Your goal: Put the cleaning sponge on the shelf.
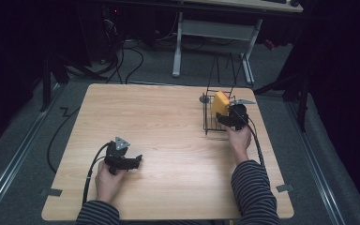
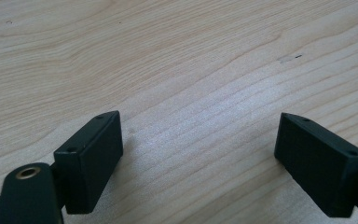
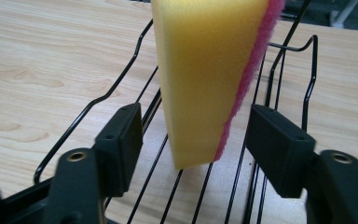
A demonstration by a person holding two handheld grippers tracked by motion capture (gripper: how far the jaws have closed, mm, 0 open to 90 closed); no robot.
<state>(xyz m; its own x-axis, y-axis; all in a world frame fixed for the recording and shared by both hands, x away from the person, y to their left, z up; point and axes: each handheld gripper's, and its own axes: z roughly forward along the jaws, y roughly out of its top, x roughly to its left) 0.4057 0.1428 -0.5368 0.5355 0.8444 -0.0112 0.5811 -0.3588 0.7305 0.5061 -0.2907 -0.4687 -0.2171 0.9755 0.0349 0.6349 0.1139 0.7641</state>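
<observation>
1 yellow sponge point(image 3: 205, 79) with a pink scouring face is standing on edge in the 1 black wire rack point(image 1: 212, 123) at the far right of the tabletop point(image 1: 168, 136); 2 claws are resting in the person's 2 hands. The right claw point(image 3: 193, 140) is reaching level into the rack, its jaws standing wide on either side of the sponge without pressing it; the left claw point(image 2: 198, 154) is lying low over bare wood at the near left, jaws gaping wide and holding nothing.
</observation>
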